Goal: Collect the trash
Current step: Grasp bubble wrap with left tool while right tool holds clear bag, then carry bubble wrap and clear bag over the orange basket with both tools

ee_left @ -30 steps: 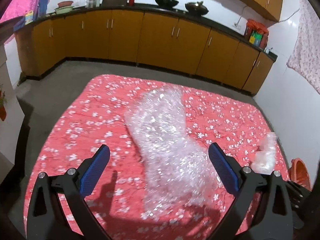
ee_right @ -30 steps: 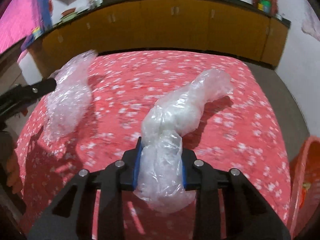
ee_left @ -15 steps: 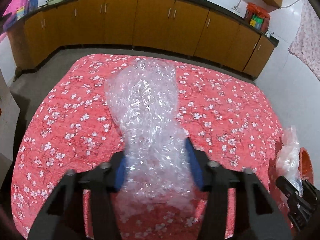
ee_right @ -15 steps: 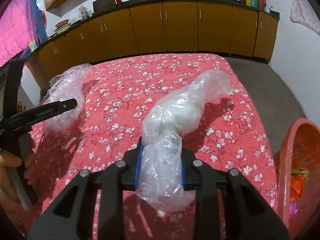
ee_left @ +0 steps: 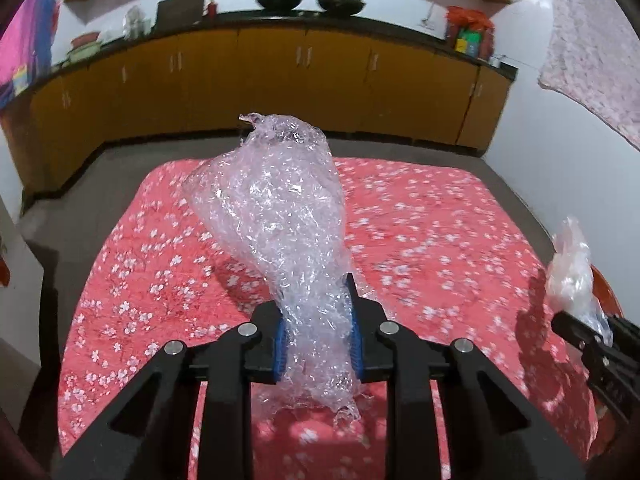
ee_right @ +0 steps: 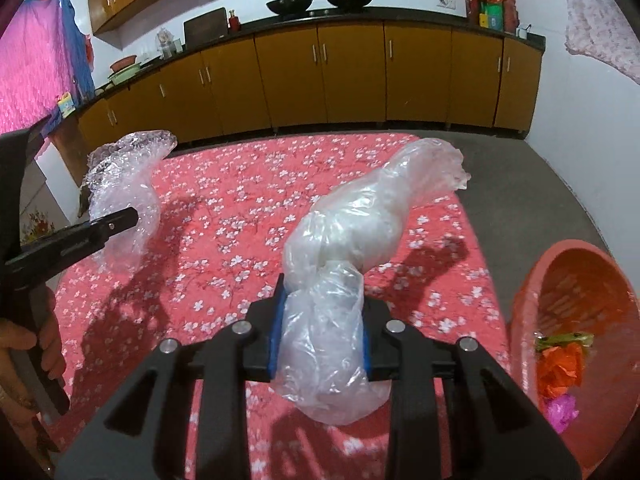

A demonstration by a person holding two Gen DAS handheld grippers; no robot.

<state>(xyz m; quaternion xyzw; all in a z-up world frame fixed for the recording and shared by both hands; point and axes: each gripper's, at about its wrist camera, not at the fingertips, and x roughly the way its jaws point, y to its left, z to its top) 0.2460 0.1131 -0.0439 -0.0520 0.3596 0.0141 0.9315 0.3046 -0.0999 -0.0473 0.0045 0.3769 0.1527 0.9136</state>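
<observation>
Two pairs of tongs each grip a piece of clear plastic waste above a red, flower-printed bedspread (ee_left: 420, 216) in a kitchen lined with yellow cabinets (ee_right: 352, 76). The left tongs (ee_left: 318, 336) have a crumpled sheet of bubble wrap (ee_left: 280, 208) between their blue pads (ee_left: 281, 340); the jaws are closing on it, the sheet pinched narrow at the pads and standing up and forward from them, its ragged lower end hanging just below. The right tongs (ee_right: 320, 332) are clamped on the twisted neck of a cloudy plastic bag (ee_right: 360, 224), whose swollen body juts forward and to the right over the bedspread. To the right of the bedspread stands an orange basket (ee_right: 528, 288) holding orange, green and pink scraps. In the right wrist view, a hand (ee_right: 36, 344) at the far left holds the handle of the left tongs. A second earlier the left tongs stood wide apart around the bubble wrap, which then lay flat on the bedspread; since then the pads have drawn in on it and the sheet has come up clear of the cloth. The right tongs held the bag the same way a second ago, and more of the basket has come into their camera's view.
</observation>
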